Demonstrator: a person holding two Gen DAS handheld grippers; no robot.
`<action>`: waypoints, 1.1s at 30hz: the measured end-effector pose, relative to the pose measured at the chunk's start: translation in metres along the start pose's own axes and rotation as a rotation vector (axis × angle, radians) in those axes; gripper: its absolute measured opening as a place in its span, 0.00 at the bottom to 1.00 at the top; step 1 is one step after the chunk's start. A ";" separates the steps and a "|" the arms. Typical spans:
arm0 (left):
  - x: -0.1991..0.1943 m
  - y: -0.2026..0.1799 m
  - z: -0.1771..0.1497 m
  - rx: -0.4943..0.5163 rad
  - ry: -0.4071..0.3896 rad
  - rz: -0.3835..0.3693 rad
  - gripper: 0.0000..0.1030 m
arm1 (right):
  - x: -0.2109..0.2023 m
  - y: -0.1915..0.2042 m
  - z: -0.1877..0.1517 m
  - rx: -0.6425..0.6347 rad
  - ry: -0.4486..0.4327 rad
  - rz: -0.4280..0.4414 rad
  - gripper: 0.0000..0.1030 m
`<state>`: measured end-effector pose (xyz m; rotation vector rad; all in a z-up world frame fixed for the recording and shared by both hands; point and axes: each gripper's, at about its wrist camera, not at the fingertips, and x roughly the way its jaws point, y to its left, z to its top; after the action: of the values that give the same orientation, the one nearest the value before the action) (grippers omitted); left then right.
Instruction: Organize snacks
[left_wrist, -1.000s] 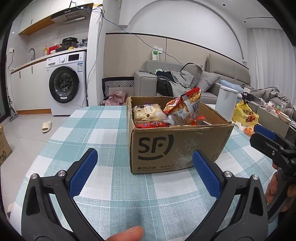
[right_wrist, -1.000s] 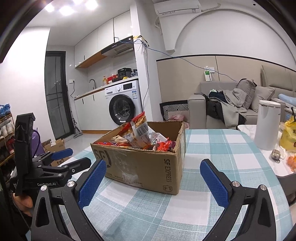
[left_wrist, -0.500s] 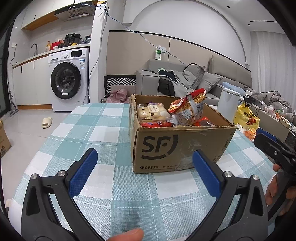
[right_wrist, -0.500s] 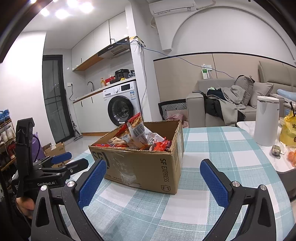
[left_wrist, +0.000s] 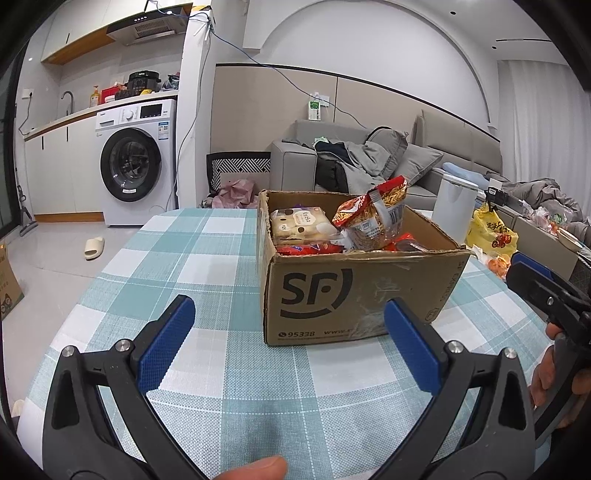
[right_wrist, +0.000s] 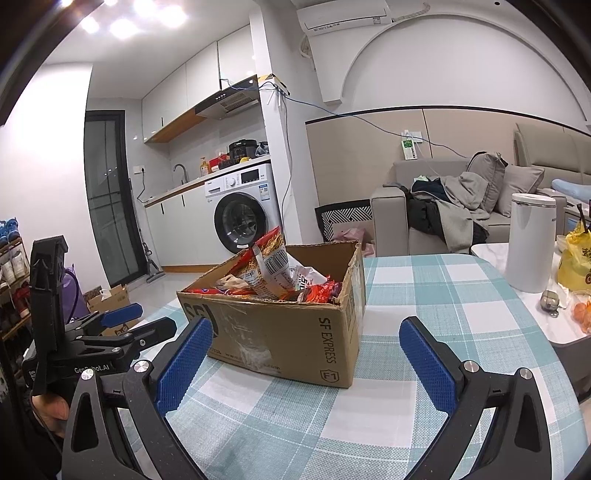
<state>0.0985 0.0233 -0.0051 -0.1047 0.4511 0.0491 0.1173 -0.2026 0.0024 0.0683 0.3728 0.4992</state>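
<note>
Snacks are sitting packed inside the open cardboard box (left_wrist: 354, 291) marked SF, which is resting on the checked surface (left_wrist: 207, 258) ahead of you. A red noodle packet (left_wrist: 376, 214) is standing tallest, leaning above the rim, with a pale packet of round cakes (left_wrist: 301, 223) lying beside it toward the box's left wall and red wrappers (right_wrist: 314, 291) filling the rest. You are holding the left claw (left_wrist: 288, 345) just short of the box's printed front, its blue pads spread wide apart and gripping nothing. Your right claw (right_wrist: 304, 356) is hovering near the box's corner, pads equally wide apart and empty. Each claw is showing at the edge of the other's view, with your fingers wrapped around the handle. A white canister (right_wrist: 530, 242) is standing off the right end of the surface, and a washing machine (left_wrist: 136, 162) is sitting in the background.
</note>
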 end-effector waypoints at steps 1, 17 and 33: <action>0.000 0.000 0.000 0.000 0.000 0.000 0.99 | 0.000 0.000 0.000 0.001 0.001 0.000 1.00; 0.000 -0.001 0.000 0.004 -0.003 0.000 0.99 | -0.001 0.000 0.001 -0.003 0.000 0.002 1.00; 0.000 -0.001 -0.001 0.006 -0.005 -0.001 0.99 | -0.001 0.001 0.000 -0.004 -0.002 0.002 1.00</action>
<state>0.0987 0.0219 -0.0059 -0.0990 0.4461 0.0475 0.1159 -0.2025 0.0031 0.0649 0.3701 0.5019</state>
